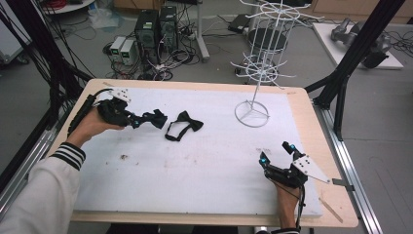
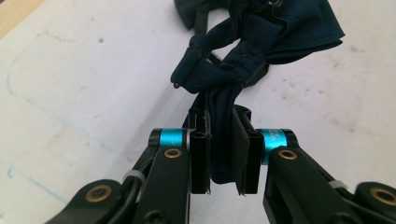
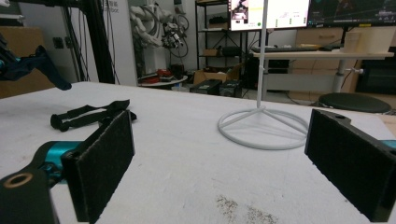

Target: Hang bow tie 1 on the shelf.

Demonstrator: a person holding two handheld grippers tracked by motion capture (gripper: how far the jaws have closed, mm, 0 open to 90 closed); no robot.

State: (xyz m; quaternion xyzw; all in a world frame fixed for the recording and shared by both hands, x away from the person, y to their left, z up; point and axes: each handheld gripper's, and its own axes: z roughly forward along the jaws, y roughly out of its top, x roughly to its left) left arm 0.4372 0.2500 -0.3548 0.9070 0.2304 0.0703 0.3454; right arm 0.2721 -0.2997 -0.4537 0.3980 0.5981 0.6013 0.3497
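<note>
A person's left tool (image 1: 146, 120) is clenched on a dark blue bow tie (image 1: 157, 118), held just above the white worktop (image 1: 195, 161) well to the left of the white wire display stand (image 1: 252, 113). The left gripper view brings the grip close: folded navy cloth (image 2: 224, 140) pinched between both black pads (image 2: 198, 154), the rest of the tie (image 2: 261, 42) bunching beyond them over the scuffed white surface (image 2: 70, 93). A second bow tie, black (image 1: 184, 124), lies flat on the worktop between the held tie and the stand's ring base, its strap looped toward the person. The right tool (image 1: 277, 153) rests near the worktop's front edge, in front of and slightly right of the stand, released with nothing between its pads. The right gripper view, low over the worktop (image 3: 187, 154), adds the stand's ring base and pole (image 3: 261, 123), the black tie (image 3: 91, 114) lying to the stand's left, and a corner of the raised blue tie (image 3: 46, 70) farther left.
</note>
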